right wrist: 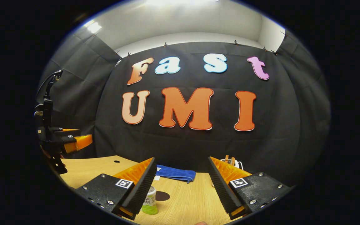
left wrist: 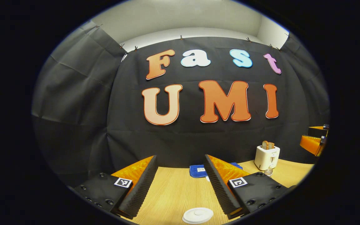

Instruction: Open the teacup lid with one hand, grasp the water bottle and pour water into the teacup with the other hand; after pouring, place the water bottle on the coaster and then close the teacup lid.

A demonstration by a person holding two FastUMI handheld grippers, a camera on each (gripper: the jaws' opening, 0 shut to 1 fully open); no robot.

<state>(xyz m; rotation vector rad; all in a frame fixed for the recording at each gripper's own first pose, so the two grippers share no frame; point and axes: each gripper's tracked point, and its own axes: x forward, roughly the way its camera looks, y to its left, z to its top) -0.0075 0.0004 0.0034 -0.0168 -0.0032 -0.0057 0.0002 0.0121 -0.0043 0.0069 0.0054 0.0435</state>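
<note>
- Left gripper point(left wrist: 180, 184) is hovering over the table point(left wrist: 173, 193), fingers spread wide, holding nothing; white teacup lid point(left wrist: 197, 215) is sitting bottom centre, between the fingertips.
- Right gripper point(right wrist: 181, 187) is gaping wide, empty; water bottle point(right wrist: 150, 201) is standing just beside its left finger, dark coaster point(right wrist: 162, 196) next to it.

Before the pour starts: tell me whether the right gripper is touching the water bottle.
Apart. In the right gripper view, the right gripper stands open, and the water bottle stands on the table beside its left finger, partly hidden behind it and not between the jaws.
</note>
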